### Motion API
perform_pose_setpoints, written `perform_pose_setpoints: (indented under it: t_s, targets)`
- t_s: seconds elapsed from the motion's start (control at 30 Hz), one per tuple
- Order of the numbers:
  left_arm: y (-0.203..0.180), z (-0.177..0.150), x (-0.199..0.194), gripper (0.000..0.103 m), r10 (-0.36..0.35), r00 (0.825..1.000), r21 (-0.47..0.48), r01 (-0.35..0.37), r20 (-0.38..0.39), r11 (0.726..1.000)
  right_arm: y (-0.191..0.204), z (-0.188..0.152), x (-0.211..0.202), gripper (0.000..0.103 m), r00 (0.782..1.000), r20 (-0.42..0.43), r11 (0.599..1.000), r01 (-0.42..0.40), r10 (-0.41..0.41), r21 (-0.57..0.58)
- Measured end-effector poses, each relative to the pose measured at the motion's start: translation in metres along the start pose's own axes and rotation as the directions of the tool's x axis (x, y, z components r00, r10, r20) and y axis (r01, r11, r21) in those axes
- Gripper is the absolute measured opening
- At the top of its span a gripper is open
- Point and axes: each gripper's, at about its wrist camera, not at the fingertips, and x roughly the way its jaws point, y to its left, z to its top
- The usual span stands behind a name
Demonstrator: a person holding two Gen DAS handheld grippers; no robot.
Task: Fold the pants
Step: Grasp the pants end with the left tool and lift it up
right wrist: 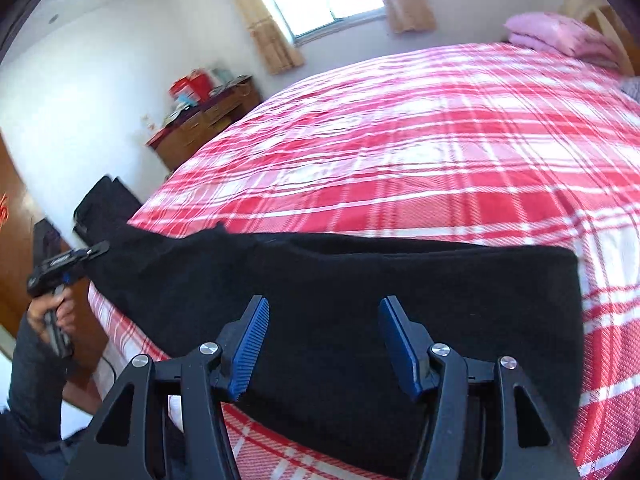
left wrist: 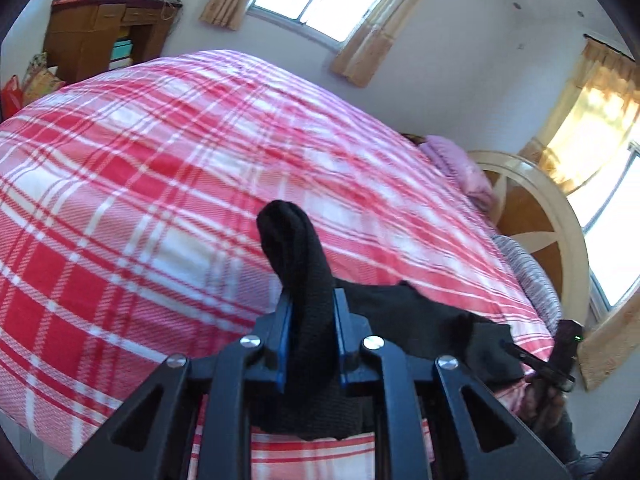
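A: Where are the pants [right wrist: 328, 304]?

B: On the bed [right wrist: 440, 152], along its near edge; black, knitted-looking cloth spread flat over the red-and-white plaid cover, which has a woven, slightly ribbed texture; one straight end lies toward the headboard side, the other end rises off the bed.

A: And the left gripper [left wrist: 311, 304]?

B: Its fingers [left wrist: 285, 336] are pressed in on a bunched fold of the pants; the fold stands up between the blue ribbed pads as a rounded black hump, above the bed; from the right wrist view a hand [right wrist: 52, 312] holds that tool at the foot end of the bed.

A: The right gripper [right wrist: 322, 312]?

B: Spread apart, over the flat part of the pants, near the bed's near edge; whether the pads touch the cloth I cannot tell.

A: Anything else around the bed?

B: A soft pink folded blanket [right wrist: 560, 34] at its head, beside a curved wooden headboard [left wrist: 536, 216]; a brown wooden desk [right wrist: 204, 124] beyond its far corner; beige curtains [right wrist: 264, 20] on the wall behind.
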Motion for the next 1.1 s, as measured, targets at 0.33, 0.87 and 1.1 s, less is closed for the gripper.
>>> perform_pose_setpoints:
  t_s: [0.33, 0.87, 1.1]
  targets:
    - [-0.061, 0.002, -0.005, 0.018, -0.063, 0.997, 0.095, 0.060, 0.032, 0.994, 0.002, 0.005, -0.021, 0.060, 0.999, 0.036, 1.000, 0.011, -0.010, -0.029]
    - [-0.174, 0.017, 0.017, 0.018, -0.222, 0.975, 0.216, 0.218, -0.006, 0.952, -0.031, 0.000, -0.057, 0.062, 0.997, 0.043, 0.997, 0.073, -0.072, -0.034]
    - [-0.228, 0.012, 0.040, 0.018, -0.270, 0.960, 0.276, 0.282, -0.081, 0.919, -0.048, 0.005, -0.066, 0.062, 0.993, 0.076, 0.996, 0.089, -0.090, 0.012]
